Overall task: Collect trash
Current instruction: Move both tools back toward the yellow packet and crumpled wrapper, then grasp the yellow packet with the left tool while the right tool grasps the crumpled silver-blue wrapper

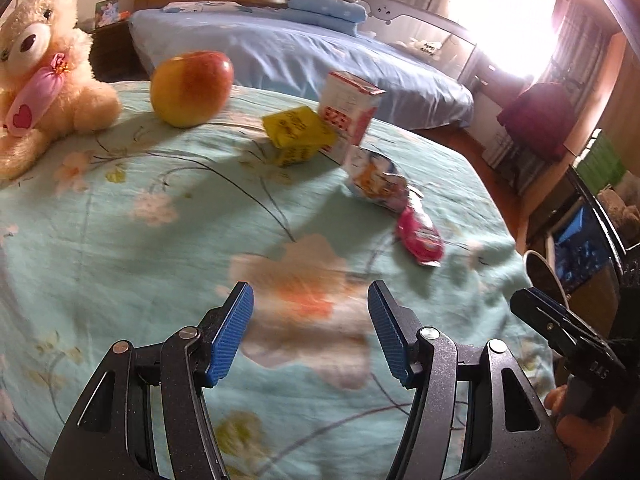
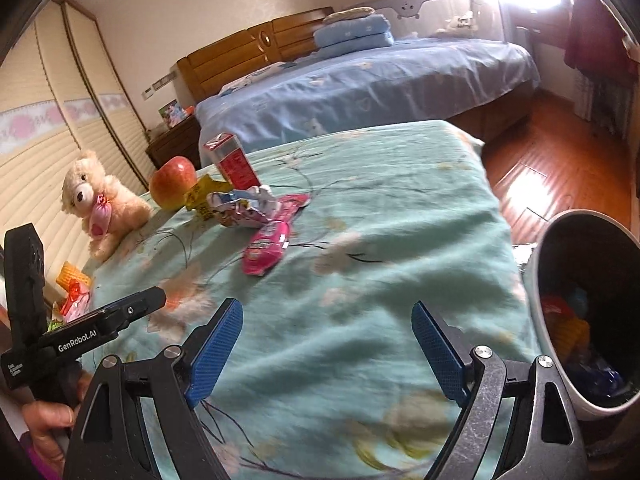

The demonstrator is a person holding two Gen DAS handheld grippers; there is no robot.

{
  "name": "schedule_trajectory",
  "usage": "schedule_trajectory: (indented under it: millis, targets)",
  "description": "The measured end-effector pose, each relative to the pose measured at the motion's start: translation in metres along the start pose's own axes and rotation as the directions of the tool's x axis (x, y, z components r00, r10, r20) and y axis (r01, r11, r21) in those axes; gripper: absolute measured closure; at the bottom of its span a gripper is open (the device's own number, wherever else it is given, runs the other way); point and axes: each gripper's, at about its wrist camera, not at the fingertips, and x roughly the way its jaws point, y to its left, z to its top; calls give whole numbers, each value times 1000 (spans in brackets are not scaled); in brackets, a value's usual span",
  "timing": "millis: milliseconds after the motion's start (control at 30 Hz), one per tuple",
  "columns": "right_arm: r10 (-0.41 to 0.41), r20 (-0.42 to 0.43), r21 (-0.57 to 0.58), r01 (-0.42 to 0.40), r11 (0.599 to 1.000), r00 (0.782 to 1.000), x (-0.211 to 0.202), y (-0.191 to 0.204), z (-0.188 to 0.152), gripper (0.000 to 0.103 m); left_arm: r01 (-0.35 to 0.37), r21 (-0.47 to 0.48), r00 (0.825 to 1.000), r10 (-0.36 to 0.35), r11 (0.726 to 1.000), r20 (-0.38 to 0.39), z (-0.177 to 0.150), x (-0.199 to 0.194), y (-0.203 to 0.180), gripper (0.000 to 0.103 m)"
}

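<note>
On the teal floral bedspread (image 1: 132,256) lie a pink wrapper (image 1: 420,236) (image 2: 268,246), a crumpled white-and-orange packet (image 1: 380,182) (image 2: 244,206), a yellow wrapper (image 1: 300,134) (image 2: 202,194) and an upright red-and-white carton (image 1: 350,116) (image 2: 234,160). My left gripper (image 1: 310,330) is open and empty, hovering over the bedspread short of the trash. My right gripper (image 2: 326,348) is open and empty, beside a dark trash bin (image 2: 588,320) that holds several wrappers. The right gripper's tip also shows in the left wrist view (image 1: 536,308).
An apple (image 1: 192,88) (image 2: 173,186) and a teddy bear (image 1: 44,80) (image 2: 102,204) sit at the far left of the bedspread. A blue bed (image 2: 360,84) stands behind. Wood floor (image 2: 552,172) lies to the right. Snack packets (image 2: 72,296) lie by the left edge.
</note>
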Motion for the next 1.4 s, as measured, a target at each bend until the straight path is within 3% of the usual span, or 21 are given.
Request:
schedule_trajectory:
  millis: [333,533,733,1100,1233,1300,1367,1400]
  targets:
    - [33,3,-46,-33,998,999,21,25,17,16,-31,30,999,31,999,12,28,13,21,43]
    - [71,-6,-91,-72,993,997,37,39,31,25,-27,81,1000,27,996,6,51,30,27,43]
    - [115,-33,-145,-118,982,993,60,50,45,26,-27,111,999,30,993,-26,73,53,32,43]
    - [138,-75,-225,-151,963,988,92,63,66,27,21,179,999,-15,984,-35,95,82,20,43]
    - [149,-95,-242,-168,956,984,101,66,68,43,36,192,999,-31,981,-29,100,87,19,44]
    - [149,-105,-245,-170,954,983,104,66,68,52,56,199,998,-52,978,-27,101,88,17,69]
    - [150,-117,-248,-176,953,982,107,66,68,65,69,208,997,-62,976,-42,101,92,15,88]
    - [154,-125,-250,-181,951,980,109,67,68,65,70,213,997,-62,974,-46,100,93,14,94]
